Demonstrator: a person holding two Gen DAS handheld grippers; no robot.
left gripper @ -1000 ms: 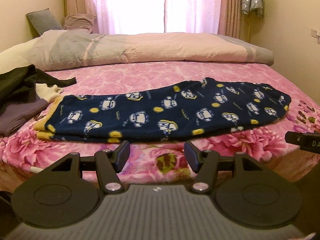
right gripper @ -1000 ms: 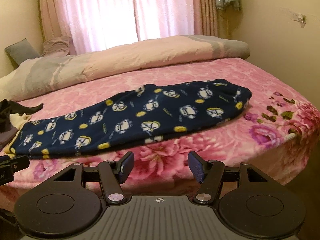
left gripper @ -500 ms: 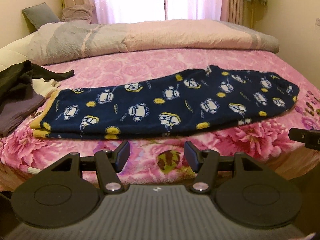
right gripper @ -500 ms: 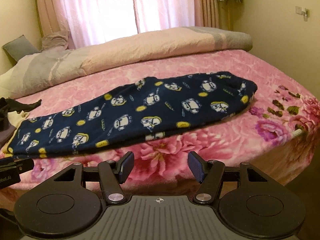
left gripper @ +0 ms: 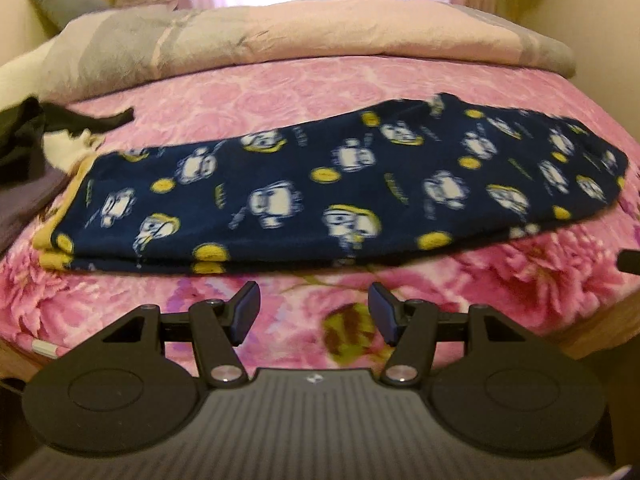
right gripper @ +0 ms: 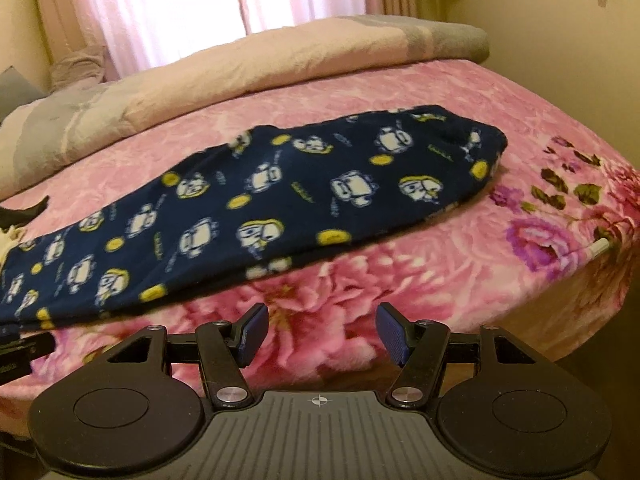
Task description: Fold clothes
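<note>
Navy fleece pyjama trousers, printed with white cartoon figures and yellow dots, lie flat along the near side of the bed, already doubled leg over leg by the look of it. The yellow-trimmed end sits to the left, the rounded end to the right. They rest on a pink floral blanket, with a rolled duvet well behind them and a dark heap of other clothes touching the left end.

Left gripper hangs just short of the trousers' near edge, jaws roughly half open, nothing between them but blanket. Right gripper stands the same way: jaws parted, empty, short of the near hem towards the right half.

So this reads as the approach before a grasp, the fold not yet begun. The next move calls for each gripper to reach the fabric edge, pinch every layer together, and carry one end over the other. The picture is smeared, so I can't say how many layers sit at that edge.
</note>
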